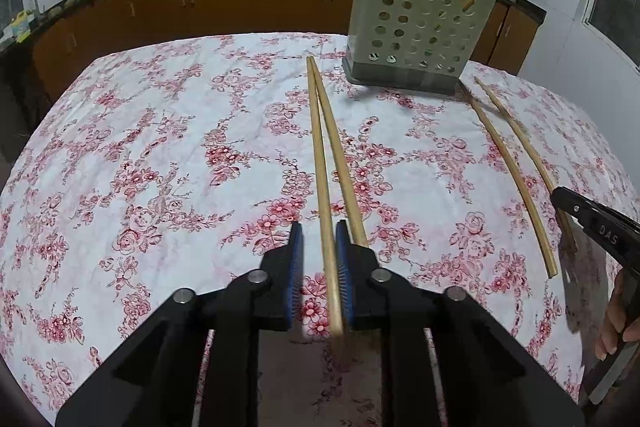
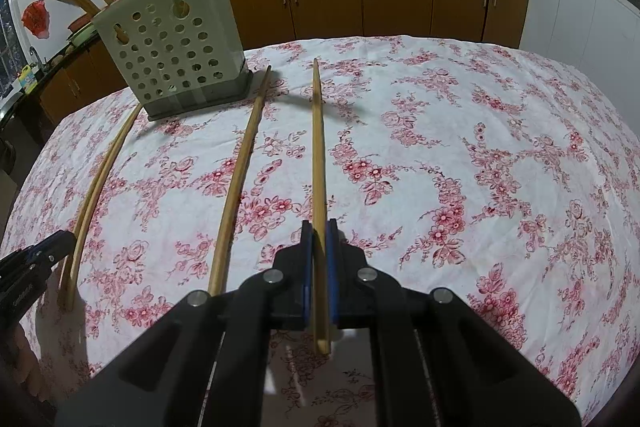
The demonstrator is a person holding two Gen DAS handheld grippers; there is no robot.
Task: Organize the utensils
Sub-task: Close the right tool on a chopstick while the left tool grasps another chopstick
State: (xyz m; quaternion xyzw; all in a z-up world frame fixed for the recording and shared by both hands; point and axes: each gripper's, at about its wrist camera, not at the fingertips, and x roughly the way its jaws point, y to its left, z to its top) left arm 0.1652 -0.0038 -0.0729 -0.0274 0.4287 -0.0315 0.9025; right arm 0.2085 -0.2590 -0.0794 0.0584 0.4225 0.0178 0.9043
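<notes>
A pale perforated utensil holder (image 1: 420, 23) stands on the floral tablecloth and holds several wooden chopsticks; it also shows in the right wrist view (image 2: 176, 43). My left gripper (image 1: 319, 227) is open around one chopstick (image 1: 320, 163) of a pair; the other (image 1: 340, 163) runs under the right finger. My right gripper (image 2: 319, 225) is shut on a chopstick (image 2: 318, 147) that points toward the far table edge. Another chopstick (image 2: 240, 179) lies left of it. The right gripper shows at the right edge of the left view (image 1: 560, 195).
The tablecloth (image 1: 160, 167) covers the whole table. Two chopsticks (image 1: 508, 167) lie on the right in the left wrist view. The left gripper's finger (image 2: 44, 251) shows at the left of the right wrist view beside the pair (image 2: 100, 179). Brown cabinets and woks are behind.
</notes>
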